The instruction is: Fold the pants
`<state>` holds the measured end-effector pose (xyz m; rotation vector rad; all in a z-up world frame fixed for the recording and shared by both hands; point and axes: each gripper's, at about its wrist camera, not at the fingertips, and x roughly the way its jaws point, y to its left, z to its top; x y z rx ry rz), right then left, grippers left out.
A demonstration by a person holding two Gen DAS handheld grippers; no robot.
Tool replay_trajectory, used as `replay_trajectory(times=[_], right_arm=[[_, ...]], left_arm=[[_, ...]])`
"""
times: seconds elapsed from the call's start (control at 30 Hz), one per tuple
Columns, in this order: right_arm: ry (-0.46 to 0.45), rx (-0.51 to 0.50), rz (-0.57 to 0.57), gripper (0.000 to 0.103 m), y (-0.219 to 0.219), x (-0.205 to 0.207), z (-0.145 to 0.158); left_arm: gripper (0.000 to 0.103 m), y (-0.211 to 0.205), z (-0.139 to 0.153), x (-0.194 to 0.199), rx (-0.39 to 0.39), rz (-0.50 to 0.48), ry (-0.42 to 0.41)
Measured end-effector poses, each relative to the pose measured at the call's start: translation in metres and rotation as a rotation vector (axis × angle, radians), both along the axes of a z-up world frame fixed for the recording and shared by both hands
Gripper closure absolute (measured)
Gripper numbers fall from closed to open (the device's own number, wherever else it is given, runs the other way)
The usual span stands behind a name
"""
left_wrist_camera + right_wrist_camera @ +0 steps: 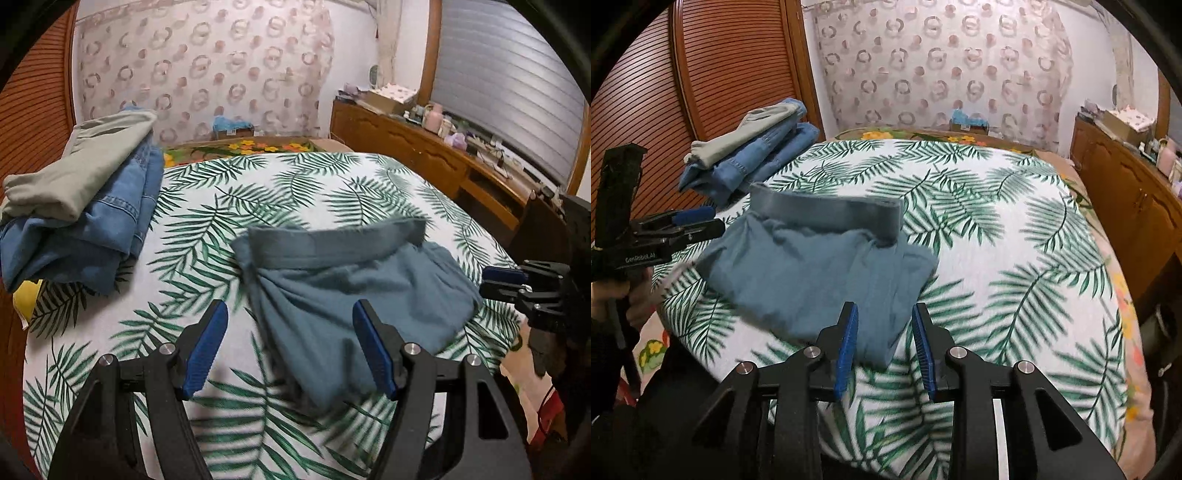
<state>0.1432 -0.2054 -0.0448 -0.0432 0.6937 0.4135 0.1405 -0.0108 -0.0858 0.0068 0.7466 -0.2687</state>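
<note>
1. pants (351, 295), teal-grey and already bundled into a short, lumpy fold with the waistband (827, 212) standing up along the far edge, lie on the leaf-print bed cover (295, 192) just ahead of both sets of jaws, nearer the front of the bed than its middle.
2. the bed cover offers plenty of bare room beyond and to the right of the right jaws; the front edge of the bed runs close under both tools, so little surface is left on the near side.
3. stack of folded clothes (85, 206), denim with a pale green piece on top, sits well apart beyond and to the left of the left jaws, near the bed's left edge; a sweep that way could clip it.
4. left gripper (290, 347) stands wide open with nothing between the pads; the near left part of the pants shows in the gap, but the cloth looks untouched.
5. right gripper (884, 345) is partly open and grips nothing; the near corner of the pants lies just ahead between its pads (847, 349), seemingly free.
6. likely risks, as i judge them: the loose fold is uneven, so it may spring open or slump once let go; a pad could snag the near corner and drag the bundle toward the front edge; the raised waistband could flop and spoil the shape.
</note>
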Motion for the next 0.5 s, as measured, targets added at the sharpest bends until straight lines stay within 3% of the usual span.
replay_trajectory(times=[0.5], right_arm=[[0.041,0.010,0.016,0.072,0.001,-0.002,-0.012]], left_arm=[[0.032,-0.017,-0.017,-0.015,0.033,-0.030,0.052]])
